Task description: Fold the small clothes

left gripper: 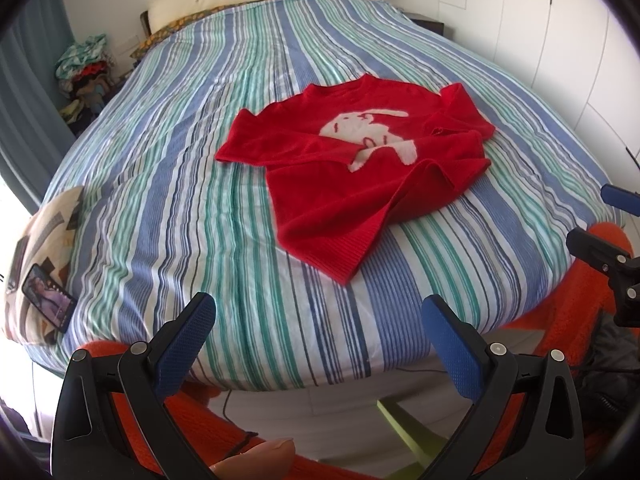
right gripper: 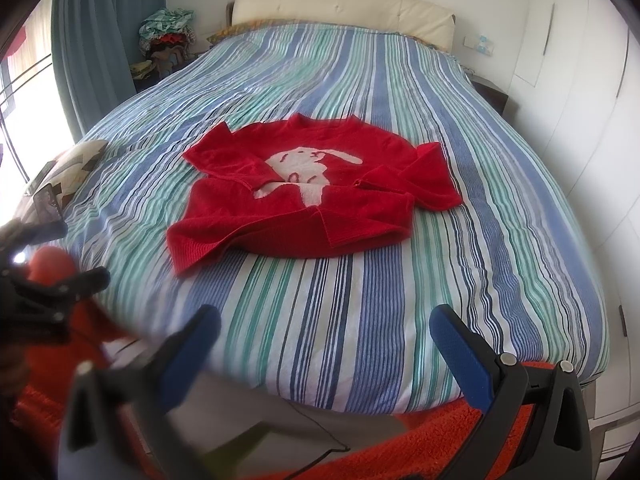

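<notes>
A: Sweater?
B: Red sweater (left gripper: 352,176) lies on the striped bed (left gripper: 200,184), middle, both sleeves folded across the chest, hem rumpled.
A: Grippers?
B: Left gripper (left gripper: 318,340) spread apart, empty, at the foot of the bed. Right gripper (right gripper: 324,344) same, apart, clear of the sweater.
A: Else?
B: Phone (left gripper: 48,296) on a cushion (left gripper: 48,232), left edge.

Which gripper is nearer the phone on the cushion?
Left. The left gripper hangs off the bed's foot near the phone; the right gripper sits further along, away from the phone.
</notes>
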